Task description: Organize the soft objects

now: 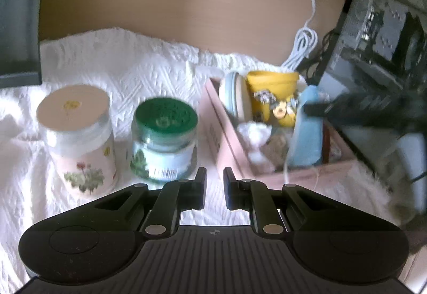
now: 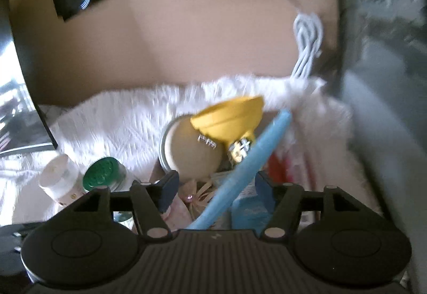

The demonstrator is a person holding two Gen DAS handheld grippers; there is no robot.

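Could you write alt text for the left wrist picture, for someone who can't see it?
The empty left gripper hovers over a white cloth, facing a floral jar, a green-lidded jar and a pink box holding a yellow cup and blue item.

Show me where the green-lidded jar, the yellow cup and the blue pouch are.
green-lidded jar (image 1: 165, 115): left wrist view, on its green lid.
yellow cup (image 1: 269, 83): left wrist view, on its side wall, inside the pink box.
blue pouch (image 2: 248, 163): right wrist view, on its long blue edge.
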